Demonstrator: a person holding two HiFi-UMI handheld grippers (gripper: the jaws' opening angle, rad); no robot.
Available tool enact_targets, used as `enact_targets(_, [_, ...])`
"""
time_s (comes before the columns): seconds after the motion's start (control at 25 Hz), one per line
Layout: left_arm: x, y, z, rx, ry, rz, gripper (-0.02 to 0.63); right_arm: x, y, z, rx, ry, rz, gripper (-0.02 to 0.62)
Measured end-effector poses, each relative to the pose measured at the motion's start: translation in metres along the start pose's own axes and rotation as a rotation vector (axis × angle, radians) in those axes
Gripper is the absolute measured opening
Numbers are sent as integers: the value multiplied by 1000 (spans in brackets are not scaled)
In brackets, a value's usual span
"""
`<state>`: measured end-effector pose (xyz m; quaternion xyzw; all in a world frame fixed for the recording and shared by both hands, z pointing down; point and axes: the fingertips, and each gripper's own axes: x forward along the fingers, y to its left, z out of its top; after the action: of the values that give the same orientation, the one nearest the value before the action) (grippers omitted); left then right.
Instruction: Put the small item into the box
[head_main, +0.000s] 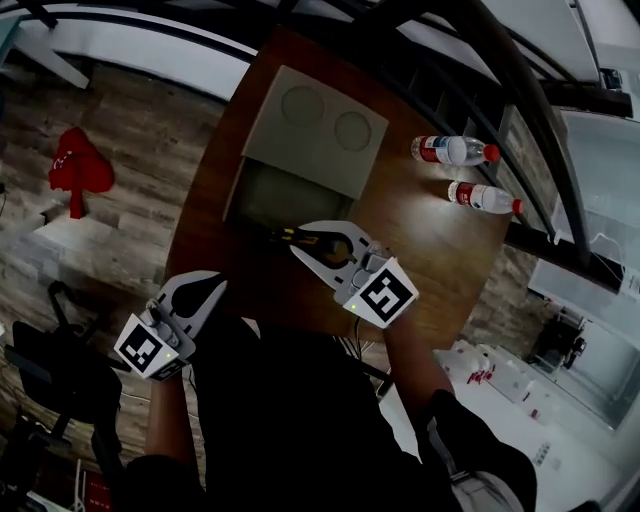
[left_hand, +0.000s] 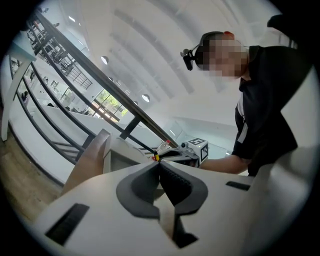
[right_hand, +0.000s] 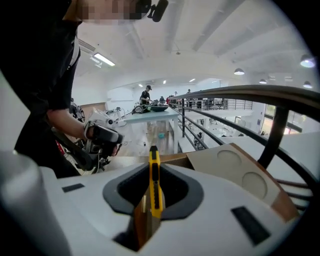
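Observation:
A yellow utility knife (right_hand: 154, 186) stands on edge between the jaws of my right gripper (head_main: 303, 241), which is shut on it. In the head view the knife (head_main: 287, 237) pokes out over the near edge of the open cardboard box (head_main: 283, 196), whose lid (head_main: 320, 128) is folded back. My left gripper (head_main: 207, 291) hangs at the table's near left edge, shut with nothing between its dark pads (left_hand: 172, 181). From the left gripper view the right gripper (left_hand: 176, 151) and the box (left_hand: 122, 156) lie ahead.
Two plastic water bottles (head_main: 454, 150) (head_main: 484, 197) lie on the round wooden table (head_main: 430, 250) to the right of the box. A black railing (head_main: 520, 110) curves behind the table. A red object (head_main: 76, 170) lies on the floor at left.

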<state>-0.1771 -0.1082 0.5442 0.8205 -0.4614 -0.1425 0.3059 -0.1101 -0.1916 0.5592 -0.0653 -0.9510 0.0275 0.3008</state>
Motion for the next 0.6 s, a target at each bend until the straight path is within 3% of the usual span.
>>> enact_targets(0.32, [7,-5,-23,-35,-23,24,15,24,-7,-34,-38,110,22,72])
enact_targets(0.6, [2,-1,-28,-34,-54,57,15,48,-23,-61,-112,249,-31,72])
